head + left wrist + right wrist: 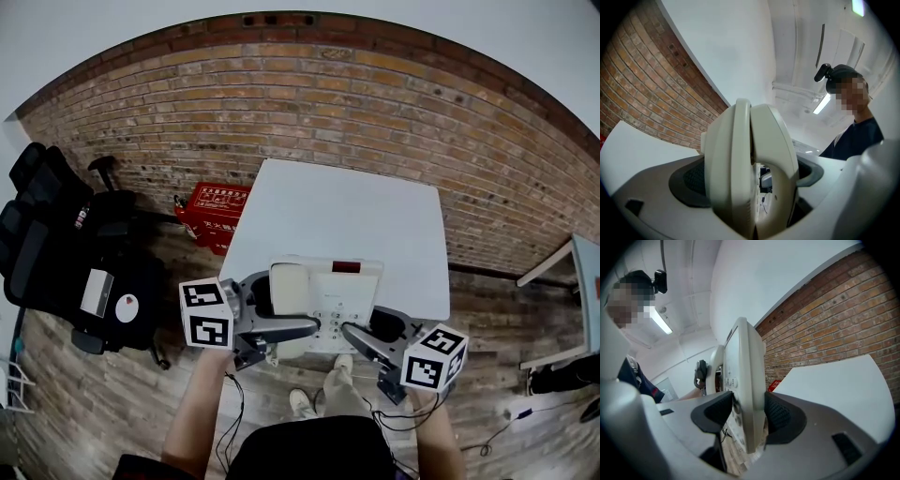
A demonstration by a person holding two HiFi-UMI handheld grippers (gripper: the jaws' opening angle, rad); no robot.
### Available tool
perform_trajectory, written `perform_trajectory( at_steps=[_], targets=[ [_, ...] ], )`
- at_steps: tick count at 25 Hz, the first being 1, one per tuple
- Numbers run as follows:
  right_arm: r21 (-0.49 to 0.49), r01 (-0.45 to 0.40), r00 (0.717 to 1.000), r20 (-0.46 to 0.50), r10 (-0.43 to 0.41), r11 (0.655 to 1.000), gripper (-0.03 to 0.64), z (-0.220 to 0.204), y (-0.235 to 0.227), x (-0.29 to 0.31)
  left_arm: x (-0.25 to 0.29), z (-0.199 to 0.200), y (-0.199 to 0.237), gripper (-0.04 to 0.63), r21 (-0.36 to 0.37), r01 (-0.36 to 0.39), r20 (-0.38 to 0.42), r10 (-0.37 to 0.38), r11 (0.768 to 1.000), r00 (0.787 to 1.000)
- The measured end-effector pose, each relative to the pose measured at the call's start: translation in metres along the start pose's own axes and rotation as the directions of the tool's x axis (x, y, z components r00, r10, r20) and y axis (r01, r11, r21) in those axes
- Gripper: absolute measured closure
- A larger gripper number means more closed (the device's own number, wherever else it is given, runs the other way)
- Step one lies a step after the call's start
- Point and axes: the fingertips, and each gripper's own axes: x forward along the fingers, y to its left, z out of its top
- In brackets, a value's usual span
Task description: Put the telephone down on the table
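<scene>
So, the telephone (328, 291) was held up at the near edge of the white bench (337, 211). The left gripper (281, 309) had its fingers spread wide, clamping the handset end. The right gripper (368, 330) had its fingers pinching the thin keypad-side edge.

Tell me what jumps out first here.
A cream telephone is held between both grippers at the near edge of the white table. The left gripper is clamped across the handset, and the right gripper grips the base's right edge. Behind is a brick wall, with a red crate at its foot, left of the table.
</scene>
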Motion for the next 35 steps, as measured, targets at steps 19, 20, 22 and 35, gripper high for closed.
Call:
perform_trajectory(
  at_steps=[19,20,22,35],
  targets=[
    [0.016,-0.005,1.0,0.004,0.005,1.0,0.396,0.031,-0.065,0.012,0.04,0.023,0.058,0.11,-0.017,-0.013,-0.008,0.013,1.0,1.0],
    [0.017,-0.007,1.0,0.004,0.007,1.0,0.396,0.033,-0.069,0.013,0.042,0.025,0.062,0.11,-0.017,-0.016,-0.009,0.016,1.0,1.0],
    [0.018,-0.013,1.0,0.003,0.013,1.0,0.396,0.037,-0.078,0.016,0.047,0.027,0.069,0.11,-0.019,-0.022,-0.009,0.022,1.0,1.0],
    [0.027,-0.031,1.0,-0.003,0.031,0.999,0.396,0.069,-0.14,0.019,0.091,0.05,0.118,0.11,-0.028,-0.041,-0.014,0.041,0.999,0.999]
  ],
)
